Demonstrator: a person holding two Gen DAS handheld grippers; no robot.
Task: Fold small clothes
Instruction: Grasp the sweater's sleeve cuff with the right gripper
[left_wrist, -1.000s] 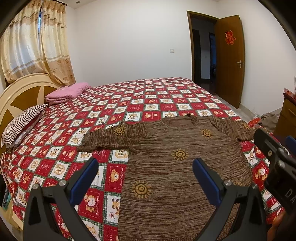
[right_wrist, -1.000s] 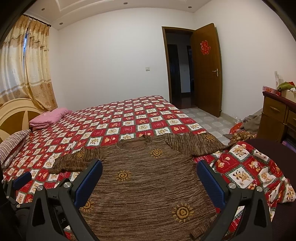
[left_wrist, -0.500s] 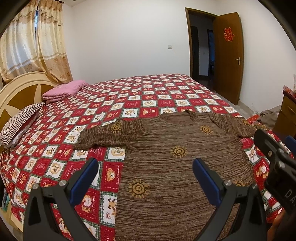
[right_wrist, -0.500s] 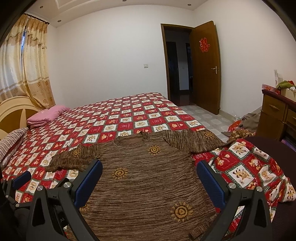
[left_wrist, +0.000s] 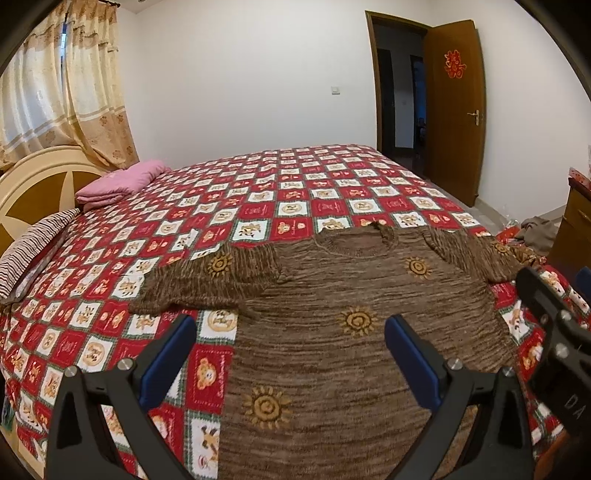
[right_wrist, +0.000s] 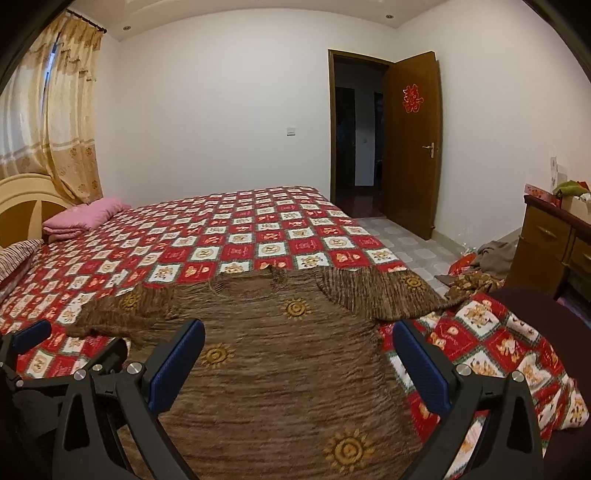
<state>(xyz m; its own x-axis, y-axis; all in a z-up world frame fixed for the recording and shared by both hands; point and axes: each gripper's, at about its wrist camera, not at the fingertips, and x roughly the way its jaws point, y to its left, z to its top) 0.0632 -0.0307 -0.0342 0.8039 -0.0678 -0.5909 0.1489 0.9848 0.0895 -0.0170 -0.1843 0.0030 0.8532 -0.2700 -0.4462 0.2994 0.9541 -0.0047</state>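
Note:
A brown knitted sweater (left_wrist: 351, 332) with yellow sun motifs lies flat on the red and white checked bedspread (left_wrist: 295, 199), neck away from me, both sleeves spread out sideways. It also shows in the right wrist view (right_wrist: 280, 354). My left gripper (left_wrist: 288, 354) is open and empty, held above the sweater's lower left part. My right gripper (right_wrist: 299, 362) is open and empty above the sweater's lower right part. The right gripper's body also shows at the right edge of the left wrist view.
A pink folded blanket (left_wrist: 118, 182) and a striped pillow (left_wrist: 33, 247) lie by the headboard (left_wrist: 33, 184). A wooden dresser (right_wrist: 554, 240) stands at the right, with clothes (right_wrist: 491, 254) heaped on the floor beside it. The door (right_wrist: 413, 147) stands open.
Both grippers have lowered and tilted slightly, so the sweater sits lower in both views. Both stay open; the sweater has not moved.

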